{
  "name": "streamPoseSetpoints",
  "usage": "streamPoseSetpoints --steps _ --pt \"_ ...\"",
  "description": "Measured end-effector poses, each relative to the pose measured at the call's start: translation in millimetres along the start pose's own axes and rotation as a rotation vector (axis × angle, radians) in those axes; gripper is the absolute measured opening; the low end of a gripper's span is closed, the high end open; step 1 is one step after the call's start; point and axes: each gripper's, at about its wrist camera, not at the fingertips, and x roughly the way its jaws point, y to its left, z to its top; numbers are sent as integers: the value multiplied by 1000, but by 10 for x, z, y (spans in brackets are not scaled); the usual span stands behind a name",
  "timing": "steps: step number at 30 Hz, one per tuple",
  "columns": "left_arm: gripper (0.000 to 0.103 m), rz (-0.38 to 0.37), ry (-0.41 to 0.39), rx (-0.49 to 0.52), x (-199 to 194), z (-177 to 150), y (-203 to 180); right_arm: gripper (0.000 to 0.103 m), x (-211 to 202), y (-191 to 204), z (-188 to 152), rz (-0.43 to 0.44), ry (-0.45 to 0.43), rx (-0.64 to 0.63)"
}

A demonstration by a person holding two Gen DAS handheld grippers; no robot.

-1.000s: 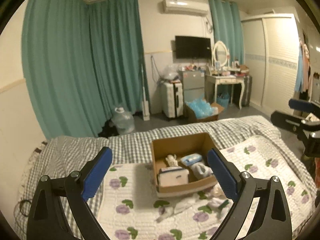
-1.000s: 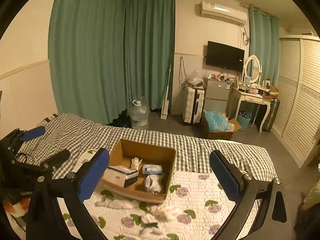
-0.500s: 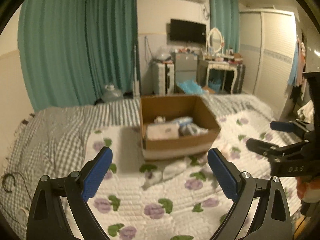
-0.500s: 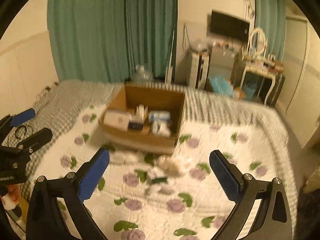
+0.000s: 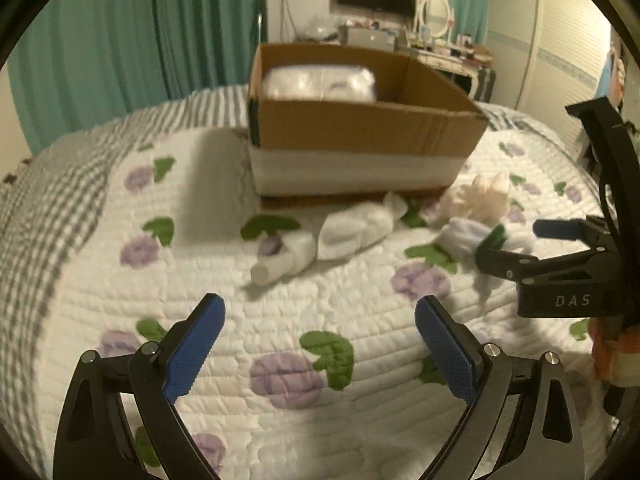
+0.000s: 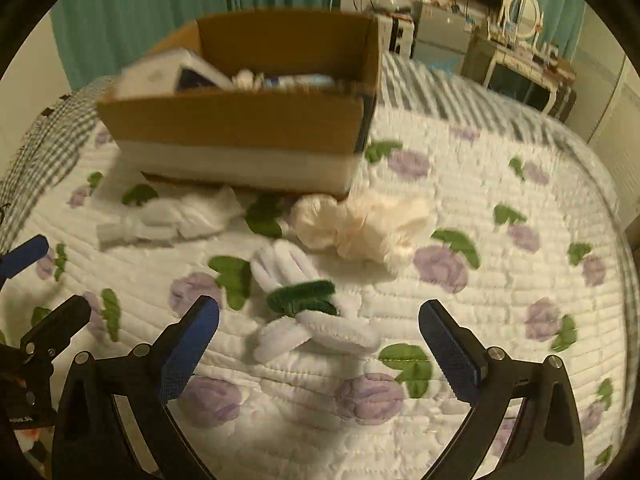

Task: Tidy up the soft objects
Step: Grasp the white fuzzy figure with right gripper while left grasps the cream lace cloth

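Note:
An open cardboard box (image 5: 360, 128) (image 6: 248, 120) stands on the flowered quilt (image 5: 360, 288) and holds soft packs. In front of it lie white socks (image 5: 336, 236) (image 6: 168, 218), a cream fluffy bundle (image 5: 480, 196) (image 6: 368, 222), and white gloves with a green cuff (image 6: 304, 300) (image 5: 472, 236). My left gripper (image 5: 320, 320) is open and empty, low over the quilt short of the socks. My right gripper (image 6: 320, 320) is open and empty, its fingers either side of the gloves, a little short of them. It also shows in the left wrist view (image 5: 520, 244).
A grey checked blanket (image 5: 48, 200) covers the bed's far and left side. Green curtains (image 5: 120, 40), a dresser with a mirror (image 6: 520, 52) and a wardrobe (image 5: 560, 40) stand beyond the bed.
Both grippers have dropped and moved forward toward the bed; the box and the soft items now loom much closer. Both stay open.

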Motion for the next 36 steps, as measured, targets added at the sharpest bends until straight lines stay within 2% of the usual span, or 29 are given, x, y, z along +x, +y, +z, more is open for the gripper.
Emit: streamPoseSetpoints --steps 4,7,9,11,14,19,22,26,29,36 --pt "98 -2 36 -25 127 -47 59 97 183 -31 -32 27 41 20" --pt "98 -5 48 -35 172 -54 79 89 249 -30 -42 42 57 22" --pt "98 -1 49 -29 153 -42 59 70 254 -36 -44 42 61 21" --pt "98 -18 53 -24 125 -15 40 56 206 -51 -44 37 53 24" --pt "98 -10 68 -16 58 71 -29 52 73 -111 -26 66 32 31" --pt "98 -13 62 -13 -89 316 -233 51 -303 -312 81 76 -54 46" --pt "98 -31 55 0 -146 501 -464 51 -550 -580 155 60 -110 79" --pt "98 -53 76 28 -70 728 -842 51 -773 -978 228 -6 -153 113" --pt "98 -66 93 43 56 847 -1092 51 -790 -1187 317 -48 -155 126" --pt "98 -56 148 6 565 876 -1430 52 -513 -1467 408 -24 -124 138"
